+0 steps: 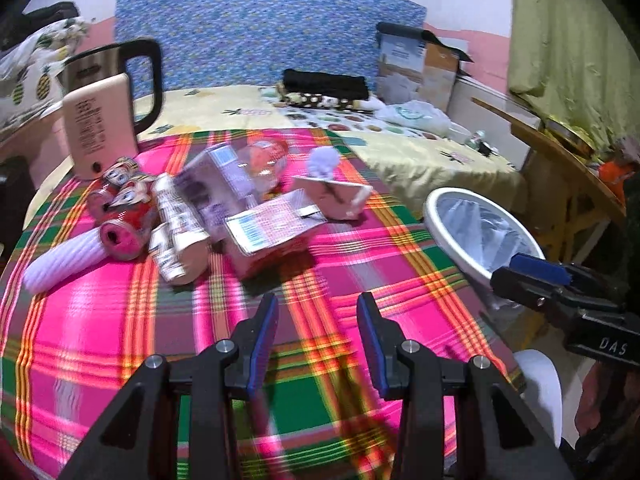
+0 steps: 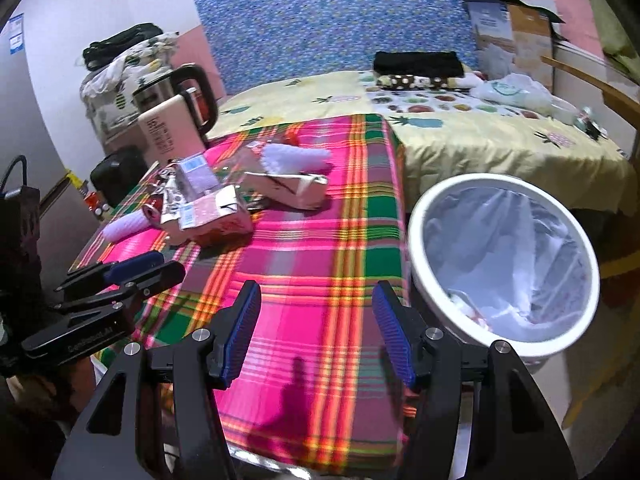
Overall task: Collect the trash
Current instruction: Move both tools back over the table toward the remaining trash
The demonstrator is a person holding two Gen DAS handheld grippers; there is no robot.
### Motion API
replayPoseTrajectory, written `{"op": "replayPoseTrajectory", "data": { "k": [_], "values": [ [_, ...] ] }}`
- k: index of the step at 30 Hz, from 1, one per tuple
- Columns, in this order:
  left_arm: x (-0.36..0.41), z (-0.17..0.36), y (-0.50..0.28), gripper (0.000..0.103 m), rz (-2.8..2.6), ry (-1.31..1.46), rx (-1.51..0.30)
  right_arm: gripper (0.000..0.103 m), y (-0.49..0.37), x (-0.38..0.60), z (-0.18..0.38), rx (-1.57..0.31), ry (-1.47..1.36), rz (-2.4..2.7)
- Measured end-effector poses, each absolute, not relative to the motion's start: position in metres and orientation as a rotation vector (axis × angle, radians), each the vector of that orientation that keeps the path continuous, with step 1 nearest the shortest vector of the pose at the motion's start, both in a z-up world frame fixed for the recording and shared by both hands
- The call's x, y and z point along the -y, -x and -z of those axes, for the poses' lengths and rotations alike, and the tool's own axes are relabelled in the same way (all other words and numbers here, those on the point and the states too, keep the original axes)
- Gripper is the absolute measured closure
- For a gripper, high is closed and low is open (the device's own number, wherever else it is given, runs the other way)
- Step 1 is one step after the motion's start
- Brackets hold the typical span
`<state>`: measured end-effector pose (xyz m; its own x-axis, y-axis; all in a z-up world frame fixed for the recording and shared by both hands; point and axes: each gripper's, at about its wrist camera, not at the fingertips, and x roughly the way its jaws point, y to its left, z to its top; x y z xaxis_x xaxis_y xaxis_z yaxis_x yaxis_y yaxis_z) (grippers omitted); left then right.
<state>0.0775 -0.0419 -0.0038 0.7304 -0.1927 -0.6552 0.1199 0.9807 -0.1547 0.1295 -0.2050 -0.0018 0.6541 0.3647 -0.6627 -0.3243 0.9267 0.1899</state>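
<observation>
A heap of trash lies on the far part of the plaid tablecloth (image 1: 120,320): crushed red cans (image 1: 124,216), a white ribbed bottle (image 1: 64,260), a pink carton (image 1: 276,232), a folded cream carton (image 1: 340,196) and a clear plastic cup (image 1: 264,160). My left gripper (image 1: 318,336) hovers open over bare cloth in front of the heap, nothing between its blue pads. My right gripper (image 2: 316,332) is open too, empty, above the near cloth. The white bin (image 2: 504,264) with a clear liner stands just off the table's right edge. The pink carton (image 2: 216,220) and cream carton (image 2: 292,190) also show in the right wrist view.
A steel kettle (image 1: 108,92) stands behind a beige box (image 1: 102,136) at the table's far left. Beyond the table is a bed with a yellow pineapple sheet (image 2: 480,136), folded clothes and a plastic bag. A wooden chair (image 1: 560,160) stands at the right.
</observation>
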Motion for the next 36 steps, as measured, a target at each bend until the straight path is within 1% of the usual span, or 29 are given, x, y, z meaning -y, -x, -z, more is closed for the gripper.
{"op": "replayPoseTrajectory", "data": {
  "k": [17,28,32,36],
  "values": [
    [-0.031,0.011,-0.082,0.059,0.021,0.173,-0.726,0.044,-0.148,0.134,0.001,-0.75,0.032,-0.493],
    [-0.069,0.016,-0.086,0.058,-0.017,0.214,-0.729,0.044,-0.175,0.072,0.017,-0.785,0.09,-0.499],
    [-0.077,0.018,-0.09,0.057,-0.018,0.225,-0.731,0.044,-0.184,0.072,0.024,-0.797,0.108,-0.458],
    [-0.081,0.018,-0.096,0.055,-0.01,0.234,-0.724,0.044,-0.186,0.092,0.025,-0.805,0.11,-0.406]
  ]
}}
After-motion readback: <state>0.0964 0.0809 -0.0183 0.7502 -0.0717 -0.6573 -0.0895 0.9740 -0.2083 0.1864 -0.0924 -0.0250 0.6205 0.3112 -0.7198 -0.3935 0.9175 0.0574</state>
